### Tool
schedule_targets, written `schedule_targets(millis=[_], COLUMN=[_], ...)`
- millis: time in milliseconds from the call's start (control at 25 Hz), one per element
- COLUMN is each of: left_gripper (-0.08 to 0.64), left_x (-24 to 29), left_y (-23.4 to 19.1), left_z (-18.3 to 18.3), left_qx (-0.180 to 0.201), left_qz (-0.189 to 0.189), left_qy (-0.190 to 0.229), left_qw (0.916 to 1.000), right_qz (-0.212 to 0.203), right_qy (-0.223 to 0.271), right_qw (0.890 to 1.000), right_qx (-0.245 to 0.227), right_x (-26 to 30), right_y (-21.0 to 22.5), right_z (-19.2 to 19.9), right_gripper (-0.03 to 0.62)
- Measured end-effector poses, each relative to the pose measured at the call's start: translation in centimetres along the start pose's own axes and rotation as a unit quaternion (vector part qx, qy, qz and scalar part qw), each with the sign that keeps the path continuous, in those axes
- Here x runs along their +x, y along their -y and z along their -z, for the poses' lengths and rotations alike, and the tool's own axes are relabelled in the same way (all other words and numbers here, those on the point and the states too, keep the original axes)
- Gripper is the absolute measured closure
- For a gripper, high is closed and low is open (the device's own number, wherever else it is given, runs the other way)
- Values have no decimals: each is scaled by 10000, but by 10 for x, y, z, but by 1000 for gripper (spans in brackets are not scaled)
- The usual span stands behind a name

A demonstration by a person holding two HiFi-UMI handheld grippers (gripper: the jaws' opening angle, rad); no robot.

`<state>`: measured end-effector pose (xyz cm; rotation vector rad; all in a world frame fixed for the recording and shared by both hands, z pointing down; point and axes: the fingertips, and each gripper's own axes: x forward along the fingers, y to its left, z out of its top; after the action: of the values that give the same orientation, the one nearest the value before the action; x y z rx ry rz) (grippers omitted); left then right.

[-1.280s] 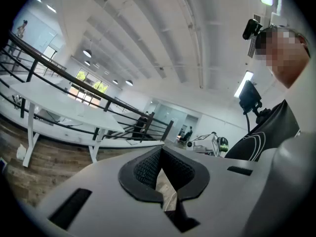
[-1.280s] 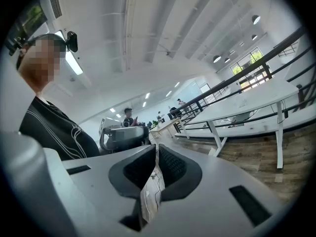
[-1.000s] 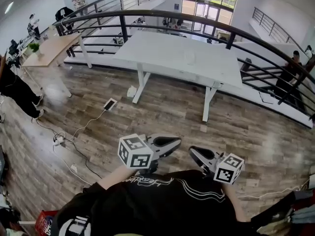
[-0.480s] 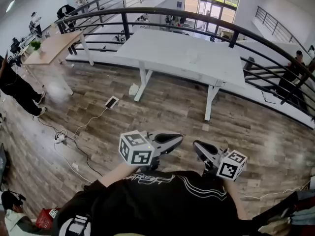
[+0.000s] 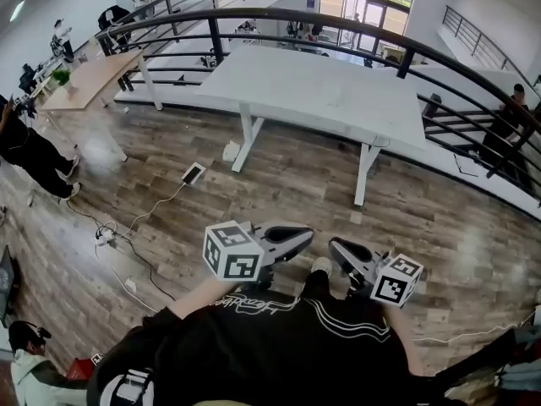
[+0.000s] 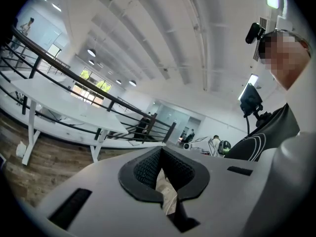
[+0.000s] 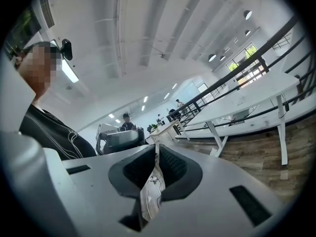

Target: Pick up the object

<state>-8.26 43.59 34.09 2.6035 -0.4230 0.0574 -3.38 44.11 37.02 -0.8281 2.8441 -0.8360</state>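
In the head view both grippers are held close to the person's chest, above the wooden floor. My left gripper (image 5: 306,236) points right and its jaws are shut with nothing in them. My right gripper (image 5: 335,247) points left toward it, also shut and empty. The left gripper view has the dark ribbed pads (image 6: 145,167) meeting at the tips of the left gripper (image 6: 160,153). In the right gripper view the right gripper (image 7: 157,154) is closed the same way. A long white table (image 5: 321,91) stands ahead; whether anything lies on it is too small to tell.
A curved black railing (image 5: 254,24) runs behind the white table. A wooden desk (image 5: 84,79) stands at the far left. Cables and a power strip (image 5: 190,176) lie on the floor to the left. A person in black (image 5: 25,155) stands at the left edge.
The head view has drifted forward and the white table sits a little nearer. A shoe now shows between the grippers. Both grippers keep their pose and stay shut.
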Motion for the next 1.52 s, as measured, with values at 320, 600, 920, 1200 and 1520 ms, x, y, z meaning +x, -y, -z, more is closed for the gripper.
schedule_targets(millis=[320,600,920,1200,1520], left_gripper=[552,552,552,552,552], left_x=[36,83,162,244,296], left_y=[-35,-92,-167,-218,-244], left_z=[-9,-37,-91,-140,-164], left_qx=[-88,-278,-294,-198,-86], left_qz=[37,-109,-416,-473,-450], left_qy=[-97,-74,-31,-13,-15], left_qw=[9999,9995,9987,9987,9989], right_qz=[55,47,-250,-378,-421], right_qy=[27,-84,-270,-369,-255], right_qw=[9999,9997,9990,9984,9988], right_qx=[110,220,243,182,85], right_x=[5,16,35,31,19], right_y=[49,116,216,300,353], right_z=[-17,-52,-124,-184,-220], right_gripper=[563,563,563,563,563])
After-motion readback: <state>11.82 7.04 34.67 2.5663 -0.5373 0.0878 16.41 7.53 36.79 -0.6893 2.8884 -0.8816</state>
